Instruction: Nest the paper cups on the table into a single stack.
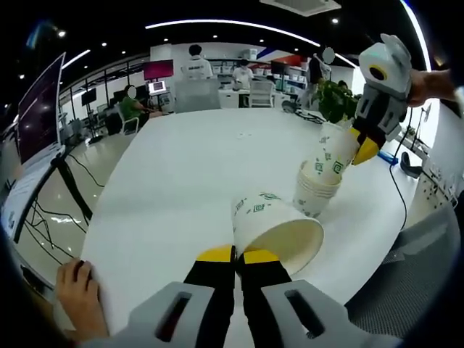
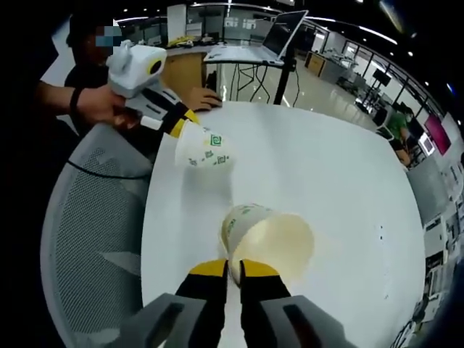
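My left gripper point(image 1: 235, 255) is shut on the rim of a white paper cup with green marks point(image 1: 275, 226), held tilted with its mouth facing down and to the right. The same cup point(image 2: 204, 149) hangs from the left gripper point(image 2: 179, 122) in the right gripper view. My right gripper point(image 2: 233, 270) is shut on the rim of another cup point(image 2: 272, 243). In the left gripper view that cup point(image 1: 332, 156) leans into the top of a stack of nested cups point(image 1: 315, 192) on the white table point(image 1: 188, 167), with the right gripper point(image 1: 362, 148) above it.
A person's hand point(image 1: 76, 290) rests on the table's near edge. A grey mesh chair point(image 2: 94, 217) stands beside the table. A potted plant point(image 1: 335, 98) sits at the far edge. People sit at desks in the background, and a screen on a stand point(image 1: 40, 109) is at the left.
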`<state>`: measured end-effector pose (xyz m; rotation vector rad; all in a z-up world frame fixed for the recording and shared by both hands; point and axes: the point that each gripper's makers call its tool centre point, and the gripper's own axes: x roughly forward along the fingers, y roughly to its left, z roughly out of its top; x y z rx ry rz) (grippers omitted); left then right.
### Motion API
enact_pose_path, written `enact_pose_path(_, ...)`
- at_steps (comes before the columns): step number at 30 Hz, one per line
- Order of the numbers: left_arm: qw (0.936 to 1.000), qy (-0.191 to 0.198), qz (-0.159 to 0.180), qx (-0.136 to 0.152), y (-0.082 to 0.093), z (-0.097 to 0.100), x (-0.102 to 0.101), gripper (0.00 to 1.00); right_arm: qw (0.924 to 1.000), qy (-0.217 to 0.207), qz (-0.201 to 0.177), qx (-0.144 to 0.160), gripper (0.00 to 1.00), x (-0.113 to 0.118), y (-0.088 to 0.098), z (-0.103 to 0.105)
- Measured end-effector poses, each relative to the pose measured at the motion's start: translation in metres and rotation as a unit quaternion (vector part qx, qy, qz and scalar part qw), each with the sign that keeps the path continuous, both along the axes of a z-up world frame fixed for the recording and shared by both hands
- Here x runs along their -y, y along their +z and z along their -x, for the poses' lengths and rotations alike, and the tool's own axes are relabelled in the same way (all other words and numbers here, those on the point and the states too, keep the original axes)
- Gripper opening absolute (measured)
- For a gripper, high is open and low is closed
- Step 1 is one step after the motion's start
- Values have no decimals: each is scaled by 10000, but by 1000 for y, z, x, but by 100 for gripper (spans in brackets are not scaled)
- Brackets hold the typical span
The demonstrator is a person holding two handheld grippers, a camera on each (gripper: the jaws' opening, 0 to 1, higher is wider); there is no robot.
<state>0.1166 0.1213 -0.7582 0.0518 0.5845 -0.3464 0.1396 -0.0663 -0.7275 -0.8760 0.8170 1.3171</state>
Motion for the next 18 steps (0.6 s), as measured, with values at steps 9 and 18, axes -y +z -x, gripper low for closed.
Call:
enact_pose_path(9, 10000, 5, 28, 29, 2, 0, 0, 0, 10000, 0, -9, 49, 5, -1, 3, 1)
enact_pose_path(18, 10000, 5, 44, 26, 2, 1, 1, 0, 9997, 56, -140, 168, 4, -10, 16, 2)
